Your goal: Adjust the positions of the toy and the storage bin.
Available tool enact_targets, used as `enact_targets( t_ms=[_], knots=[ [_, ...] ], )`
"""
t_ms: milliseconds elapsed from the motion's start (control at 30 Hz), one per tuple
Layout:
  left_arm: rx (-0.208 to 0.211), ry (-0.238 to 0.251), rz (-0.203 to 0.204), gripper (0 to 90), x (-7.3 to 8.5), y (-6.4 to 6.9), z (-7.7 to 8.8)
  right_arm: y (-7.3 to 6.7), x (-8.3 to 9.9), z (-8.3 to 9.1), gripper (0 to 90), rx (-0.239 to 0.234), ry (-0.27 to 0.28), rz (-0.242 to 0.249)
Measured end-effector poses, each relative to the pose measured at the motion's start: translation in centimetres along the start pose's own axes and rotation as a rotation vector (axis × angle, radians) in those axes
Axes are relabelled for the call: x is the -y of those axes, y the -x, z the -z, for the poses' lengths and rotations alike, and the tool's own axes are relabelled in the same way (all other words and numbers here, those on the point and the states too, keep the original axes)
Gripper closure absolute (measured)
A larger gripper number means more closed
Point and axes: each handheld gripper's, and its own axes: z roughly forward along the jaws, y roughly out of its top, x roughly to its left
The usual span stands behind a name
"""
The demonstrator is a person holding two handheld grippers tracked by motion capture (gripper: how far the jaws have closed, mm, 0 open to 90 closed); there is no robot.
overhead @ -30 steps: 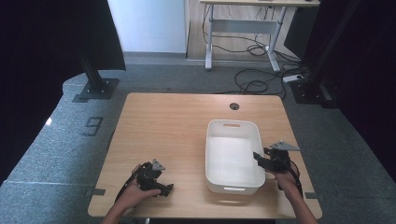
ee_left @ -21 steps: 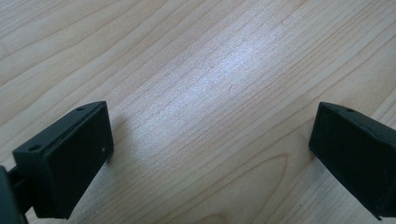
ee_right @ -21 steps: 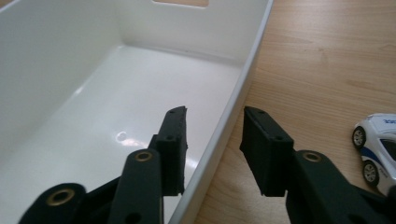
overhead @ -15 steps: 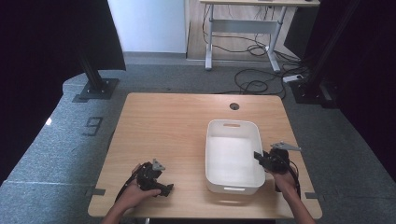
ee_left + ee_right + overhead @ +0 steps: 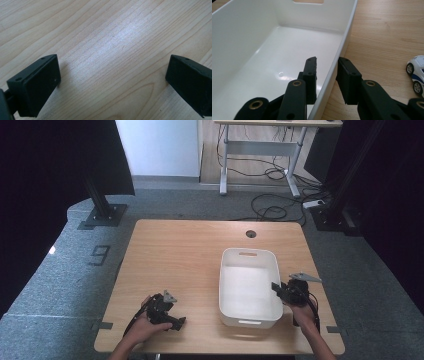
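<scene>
The left gripper [image 5: 172,320] rests low over the bare wooden table [image 5: 185,255], its 2 jaws spread wide with nothing between them. To its right stands the white bin [image 5: 250,285]. The right gripper [image 5: 327,72] has just closed and pinches the bin's right wall, 1 jaw inside, 1 outside. A toy car [image 5: 417,72] sits further right.
</scene>
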Motion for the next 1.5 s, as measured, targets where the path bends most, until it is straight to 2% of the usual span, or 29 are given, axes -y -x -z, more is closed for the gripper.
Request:
enact_targets(
  t_ms=[567, 800, 1033, 1500],
  knots=[
    [0.0, 0.0, 0.0, 0.0, 0.0, 0.0, 0.0, -0.2, 0.0, -0.1, 69.4, -0.002, 0.001, 0.004],
    [0.0, 0.0, 0.0, 0.0, 0.0, 0.0, 0.0, -0.9, 0.0, -0.2, 70.0, -0.014, -0.011, 0.033],
    [0.0, 0.001, -0.001, 0.0, 0.0, 0.0, 0.0, -1.8, 0.1, -0.1, 70.0, 0.005, -0.014, 0.041],
    [0.0, 0.002, 0.0, 0.0, 0.0, 0.0, 0.0, -2.2, 0.3, 0.1, 70.5, 0.0, -0.022, 0.056]
  ],
)
